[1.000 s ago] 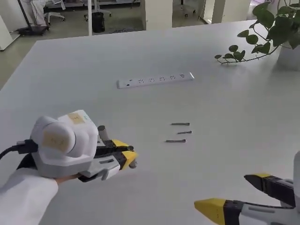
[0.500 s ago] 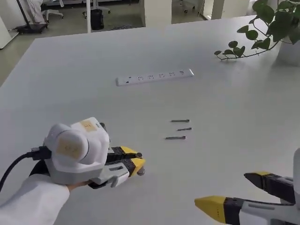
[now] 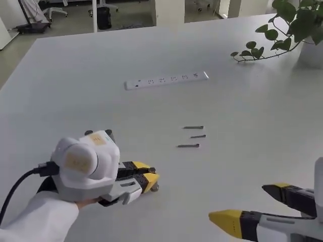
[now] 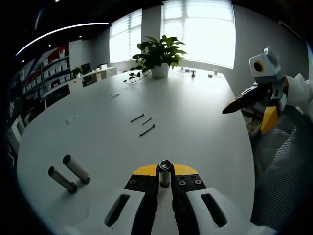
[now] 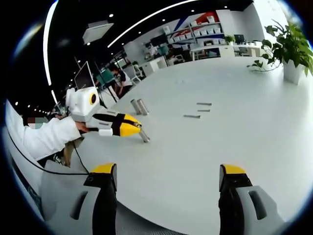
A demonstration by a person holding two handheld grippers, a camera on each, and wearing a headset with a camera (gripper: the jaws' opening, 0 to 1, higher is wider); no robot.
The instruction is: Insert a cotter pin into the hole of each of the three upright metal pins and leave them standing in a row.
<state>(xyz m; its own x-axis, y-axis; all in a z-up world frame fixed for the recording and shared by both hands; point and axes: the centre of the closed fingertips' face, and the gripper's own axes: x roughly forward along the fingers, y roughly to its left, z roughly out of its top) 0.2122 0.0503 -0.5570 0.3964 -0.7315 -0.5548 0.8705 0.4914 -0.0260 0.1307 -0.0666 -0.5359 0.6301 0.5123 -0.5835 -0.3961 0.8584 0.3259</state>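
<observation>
Left gripper has eased back toward the person, fingers clamped on a pin, mostly hidden bar its tip. Two more pins stand behind it. Right gripper, cut off low, gapes empty. Three cotter pins lie ahead on the desk.

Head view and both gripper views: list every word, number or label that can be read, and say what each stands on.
No text can be read in any of these pictures.
Two tan stickers on the white housing of the left tool: any print is too blurred to read.
Power strip: no legible marking.
Metal pin held in the left tool: no marking visible.
</observation>
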